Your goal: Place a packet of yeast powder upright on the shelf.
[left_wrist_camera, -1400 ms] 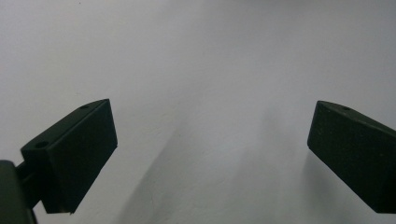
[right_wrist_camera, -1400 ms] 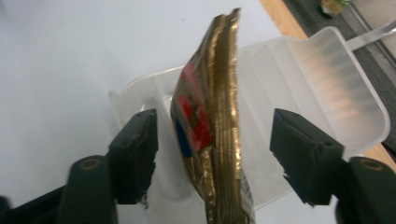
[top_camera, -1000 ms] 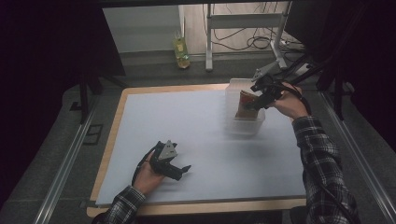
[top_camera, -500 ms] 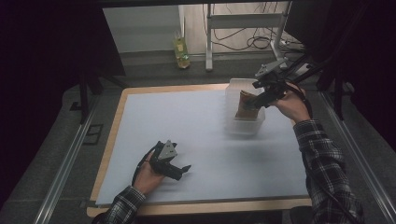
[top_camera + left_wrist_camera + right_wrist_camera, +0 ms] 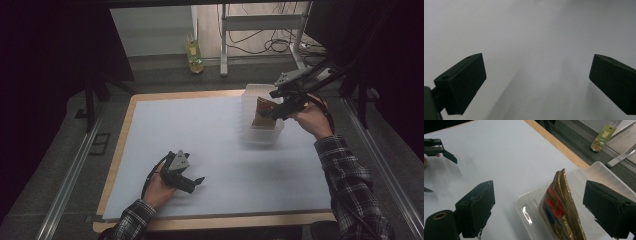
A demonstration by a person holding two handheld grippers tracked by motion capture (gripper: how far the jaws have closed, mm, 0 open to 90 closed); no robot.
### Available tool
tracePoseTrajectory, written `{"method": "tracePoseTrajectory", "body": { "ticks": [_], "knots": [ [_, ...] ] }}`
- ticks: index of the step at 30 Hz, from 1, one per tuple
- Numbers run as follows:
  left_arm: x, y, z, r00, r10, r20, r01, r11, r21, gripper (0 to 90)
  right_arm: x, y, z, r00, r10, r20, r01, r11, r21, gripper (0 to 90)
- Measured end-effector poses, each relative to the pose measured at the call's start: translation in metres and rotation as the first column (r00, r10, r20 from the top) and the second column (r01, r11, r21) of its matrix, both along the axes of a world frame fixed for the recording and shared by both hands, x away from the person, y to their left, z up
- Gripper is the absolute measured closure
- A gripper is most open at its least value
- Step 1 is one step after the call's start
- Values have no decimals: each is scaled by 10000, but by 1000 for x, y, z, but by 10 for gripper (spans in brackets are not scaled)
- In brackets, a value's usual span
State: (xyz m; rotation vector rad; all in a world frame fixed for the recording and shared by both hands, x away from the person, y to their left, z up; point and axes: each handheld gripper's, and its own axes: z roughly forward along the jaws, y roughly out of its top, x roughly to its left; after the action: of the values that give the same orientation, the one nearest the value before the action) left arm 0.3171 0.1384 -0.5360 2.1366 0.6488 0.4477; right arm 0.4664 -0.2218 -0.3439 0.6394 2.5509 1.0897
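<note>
Right gripper (image 5: 537, 207) in my hand hovers above the clear plastic tub (image 5: 599, 173) at the far right of the white mat (image 5: 210, 140); its jaws have just been opening and stand wide apart, with nothing pressed between them. Just below and between them, the gold foil snack packet (image 5: 564, 210) stands on edge inside that tub, tilted against its wall. I judge it light, crinkly, slippery and easily crushed, best pinched across its thin upper seam. Left gripper (image 5: 192, 181) rests open on the mat, well apart.
</note>
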Motion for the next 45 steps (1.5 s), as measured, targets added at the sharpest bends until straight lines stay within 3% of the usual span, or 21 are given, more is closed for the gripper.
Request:
{"method": "tracePoseTrajectory", "body": {
  "ticks": [20,34,45],
  "knots": [
    [-1,-1,0,10000,-17,35,17,10000,43,11,-23,-4,-3,10000,94,5,-95,9997,207,82],
    [-1,0,0,10000,36,57,-36,10000,46,11,-42,-8,-15,9999,113,-60,-110,9985,538,65],
    [-1,-1,1,9999,46,100,-46,10000,-2,9,-62,-13,-21,9998,185,97,-190,9986,485,39]
  ]
}}
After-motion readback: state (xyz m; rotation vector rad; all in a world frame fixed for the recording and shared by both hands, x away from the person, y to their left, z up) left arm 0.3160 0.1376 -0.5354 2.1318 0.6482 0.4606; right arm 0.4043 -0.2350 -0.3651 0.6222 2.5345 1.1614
